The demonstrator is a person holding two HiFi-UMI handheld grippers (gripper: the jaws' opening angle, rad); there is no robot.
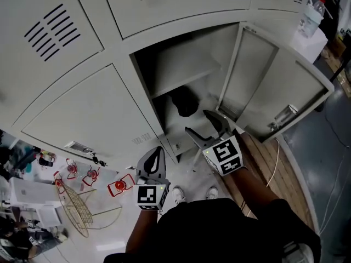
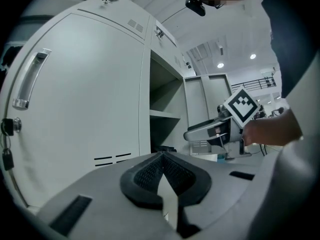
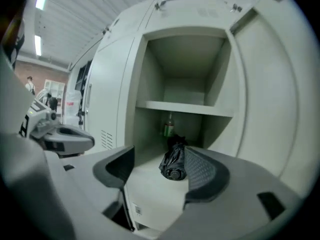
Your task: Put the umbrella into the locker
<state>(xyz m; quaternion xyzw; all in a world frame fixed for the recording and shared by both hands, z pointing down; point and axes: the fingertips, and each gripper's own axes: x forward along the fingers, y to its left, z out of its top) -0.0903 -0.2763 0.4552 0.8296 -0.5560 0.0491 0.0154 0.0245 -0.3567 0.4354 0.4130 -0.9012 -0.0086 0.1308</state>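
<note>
The umbrella (image 3: 174,161) lies folded on the floor of the locker (image 3: 150,74), under its shelf (image 3: 185,108) and in front of a bottle (image 3: 169,126) at the back wall. Its long axis runs front to back, one end toward the opening. My right gripper (image 1: 202,124) stands just outside the locker's mouth, in line with that end, jaws wide apart and holding nothing. My left gripper (image 2: 162,160), jaws together and empty, is farther off, before the closed door (image 2: 85,109) left of the locker.
</note>
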